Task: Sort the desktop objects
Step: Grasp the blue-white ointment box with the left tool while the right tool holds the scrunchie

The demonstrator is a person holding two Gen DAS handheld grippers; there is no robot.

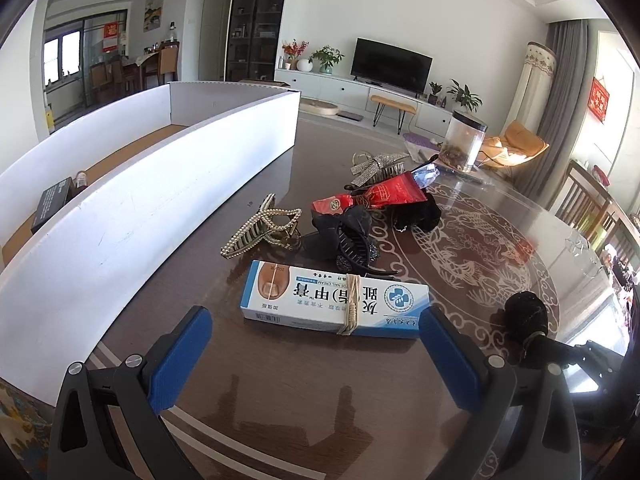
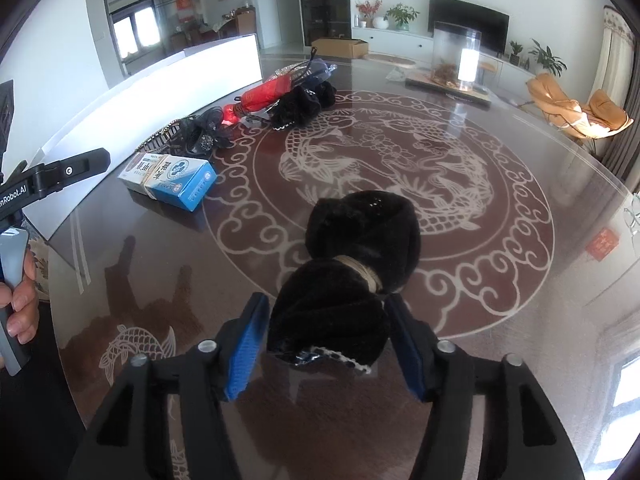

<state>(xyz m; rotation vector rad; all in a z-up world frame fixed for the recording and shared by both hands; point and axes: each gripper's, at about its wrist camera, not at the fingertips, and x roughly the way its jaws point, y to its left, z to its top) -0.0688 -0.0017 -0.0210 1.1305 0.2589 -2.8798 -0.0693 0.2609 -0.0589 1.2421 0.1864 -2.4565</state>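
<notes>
White walls and a recessed white ceiling enclose a bright living room. A dark flat television [image 1: 391,65] stands on a long white low cabinet [image 1: 352,90] against the far wall, with potted plants [image 1: 327,57] and a vase of red flowers [image 1: 295,49] beside it. A tall dark glass-fronted shelf unit [image 1: 258,20] rises to the left of it. Grey curtains [image 1: 566,92] hang by a sunlit window on the right, near an orange lounge chair [image 1: 516,146]. Farther left, wooden dining chairs [image 1: 166,60] stand before glass doors, and a framed picture [image 1: 154,11] hangs on the wall.
</notes>
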